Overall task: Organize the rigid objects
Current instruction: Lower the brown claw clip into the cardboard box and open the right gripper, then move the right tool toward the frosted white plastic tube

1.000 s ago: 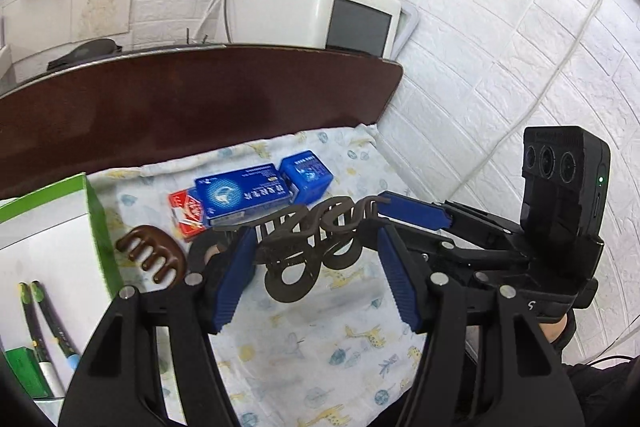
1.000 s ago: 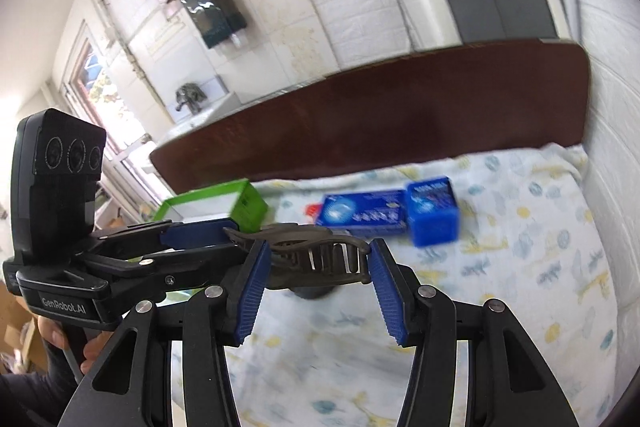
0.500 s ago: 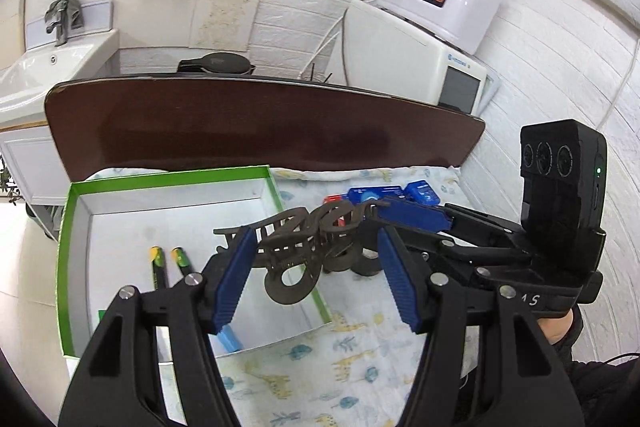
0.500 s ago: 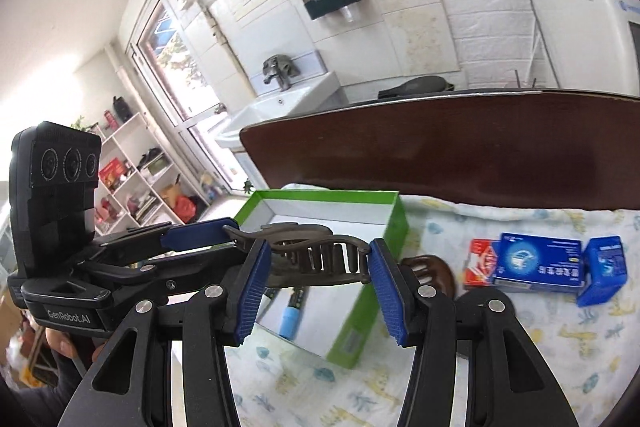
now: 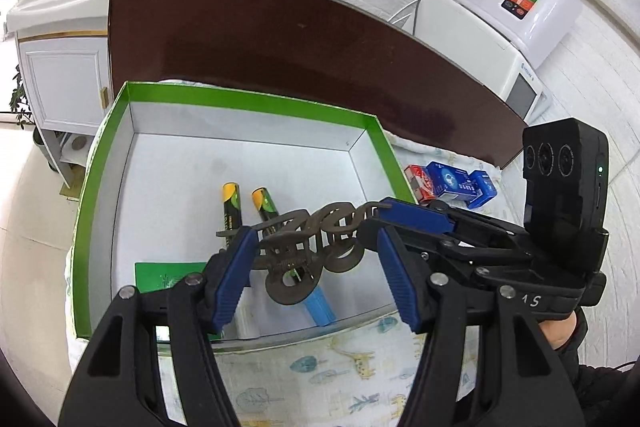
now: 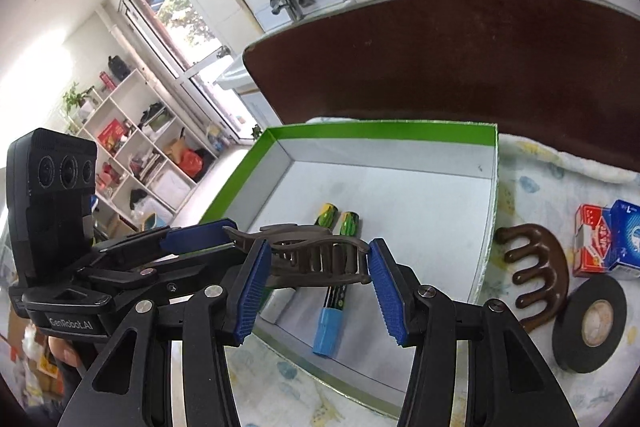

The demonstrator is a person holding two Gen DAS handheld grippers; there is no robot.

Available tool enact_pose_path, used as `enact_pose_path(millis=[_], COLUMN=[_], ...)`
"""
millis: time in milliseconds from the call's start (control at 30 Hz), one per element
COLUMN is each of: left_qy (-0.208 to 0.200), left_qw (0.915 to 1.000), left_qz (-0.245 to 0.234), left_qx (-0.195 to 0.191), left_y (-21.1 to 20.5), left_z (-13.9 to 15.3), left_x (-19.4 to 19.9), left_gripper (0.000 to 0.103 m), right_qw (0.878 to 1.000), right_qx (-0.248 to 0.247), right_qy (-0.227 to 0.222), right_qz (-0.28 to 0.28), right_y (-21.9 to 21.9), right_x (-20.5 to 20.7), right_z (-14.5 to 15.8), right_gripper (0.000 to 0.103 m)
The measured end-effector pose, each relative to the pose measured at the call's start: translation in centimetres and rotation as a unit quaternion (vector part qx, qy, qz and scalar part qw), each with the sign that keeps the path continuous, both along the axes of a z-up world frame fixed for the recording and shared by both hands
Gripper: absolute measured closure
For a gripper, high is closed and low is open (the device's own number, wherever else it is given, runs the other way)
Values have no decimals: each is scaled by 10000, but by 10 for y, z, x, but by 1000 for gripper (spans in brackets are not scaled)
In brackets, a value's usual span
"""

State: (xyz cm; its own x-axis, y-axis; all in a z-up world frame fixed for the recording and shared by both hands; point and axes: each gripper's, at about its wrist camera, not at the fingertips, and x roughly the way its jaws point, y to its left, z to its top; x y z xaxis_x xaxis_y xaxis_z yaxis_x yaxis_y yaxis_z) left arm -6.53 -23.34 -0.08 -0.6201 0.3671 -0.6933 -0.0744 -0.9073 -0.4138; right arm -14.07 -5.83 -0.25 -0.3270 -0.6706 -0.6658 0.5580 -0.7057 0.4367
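Holding the brown plastic hair claw clip (image 6: pixel 316 261) over the green-rimmed white box (image 5: pixel 256 107), both grippers' fingers grasp it; next, lower and release inside.

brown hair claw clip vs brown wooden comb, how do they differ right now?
The hair claw clip is held up between both grippers over the green box; the wooden comb lies flat on the patterned cloth outside the box, beside the black tape roll.
The clip is matte grey-brown with openwork loops; the comb is glossy red-brown with thick rounded teeth.
Both are brown hair accessories.
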Motion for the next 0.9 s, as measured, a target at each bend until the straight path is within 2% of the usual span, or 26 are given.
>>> enact_pose_path(millis=[267,400,467,567,633,733,900], left_qy=[-168,-121,-8,292,516,763,896], left_qw=[9998,9998,9994,9983,9972,9951,9932], left_qz=[-37,82,165,262,270,168,-289], left_qx=[-84,-167,-292,-427,-470,-601,-682], left_y=[2,2,5,15,26,51,103], left_z=[-11,-2,11,35,52,72,84], left_x=[-4,-1,0,4,7,8,9], left_gripper=[42,40,40,28,25,21,20], right_qw=[9993,9995,9995,9995,9993,9979,9913], right_qx=[349,312,305,227,159,41,17], right_qy=[-90,-84,22,197,312,518,954], right_qz=[42,39,13,-60,-152,-378,-912], right_y=[-11,-4,1,16,28,56,111], right_x=[-2,-1,1,5,9,17,37], right_z=[-20,-16,-7,12,26,51,85], right_gripper=[49,49,49,49,49,49,39])
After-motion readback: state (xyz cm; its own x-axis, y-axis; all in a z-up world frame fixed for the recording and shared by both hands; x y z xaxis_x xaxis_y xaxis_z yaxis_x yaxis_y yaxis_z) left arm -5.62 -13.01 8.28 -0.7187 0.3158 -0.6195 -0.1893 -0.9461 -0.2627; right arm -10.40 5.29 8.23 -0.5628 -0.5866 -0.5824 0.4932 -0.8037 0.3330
